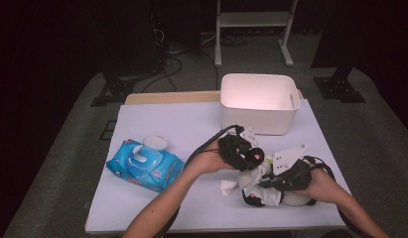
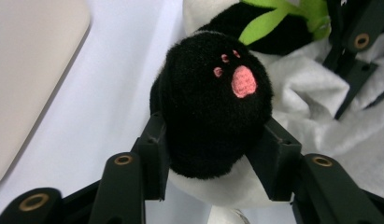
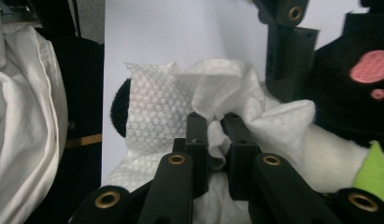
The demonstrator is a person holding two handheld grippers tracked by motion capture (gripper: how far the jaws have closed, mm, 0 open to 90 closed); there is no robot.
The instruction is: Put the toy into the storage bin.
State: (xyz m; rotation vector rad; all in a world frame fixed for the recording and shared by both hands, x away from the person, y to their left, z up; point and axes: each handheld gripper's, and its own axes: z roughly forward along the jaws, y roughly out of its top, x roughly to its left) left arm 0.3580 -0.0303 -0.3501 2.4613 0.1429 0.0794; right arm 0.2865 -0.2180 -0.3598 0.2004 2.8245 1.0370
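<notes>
The left gripper point(image 2: 210, 154) clamps the black paw point(image 2: 213, 102) of the panda point(image 1: 271, 191), which lies on the table point(image 1: 142, 208) in front of the bin point(image 1: 258, 101), while the right gripper point(image 3: 216, 122), jaws nearly together, pinches a wipe point(image 3: 217, 93) against the panda, right of the wipes pack point(image 1: 144, 165).

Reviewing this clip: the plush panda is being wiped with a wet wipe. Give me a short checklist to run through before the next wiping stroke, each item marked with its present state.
1. Left gripper clamps the panda's black paw, a jaw on each side: ok.
2. Right gripper pinches the white wipe between its jaws: ok.
3. Wipe lies against the plush panda: ok.
4. Panda rests on the table, away from its edge: ok.
5. Wipes pack lid closed: not ok, the flap stands open.
6. White bin holds nothing: cannot tell, its floor is partly hidden.
</notes>
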